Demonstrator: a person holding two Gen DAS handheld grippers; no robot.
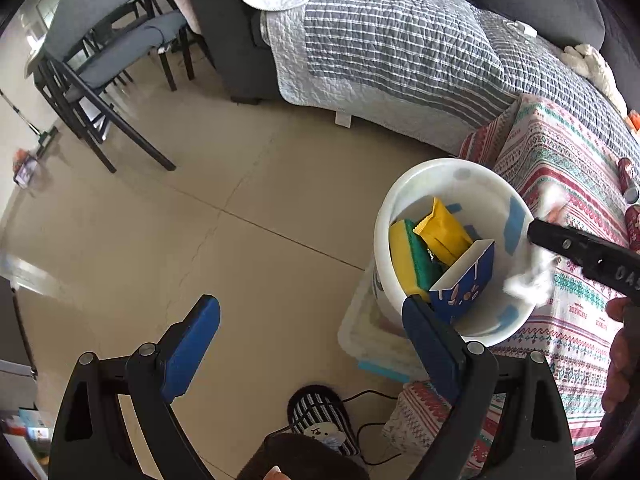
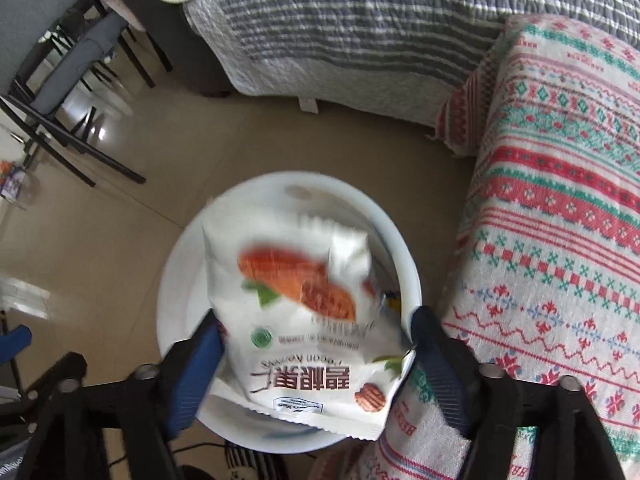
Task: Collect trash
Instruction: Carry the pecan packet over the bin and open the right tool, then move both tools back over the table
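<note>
Left wrist view alone shows the bin's contents: sponge, yellow packet, blue carton. Left claw spread, empty. Right claw spread; white wrapper between its fingers, over the bin at twelve o'clock.

Home living room: grey sofa under a striped quilted throw, dining chairs on beige floor tiles, patterned cloth over the worktop, slipper on floor.
</note>
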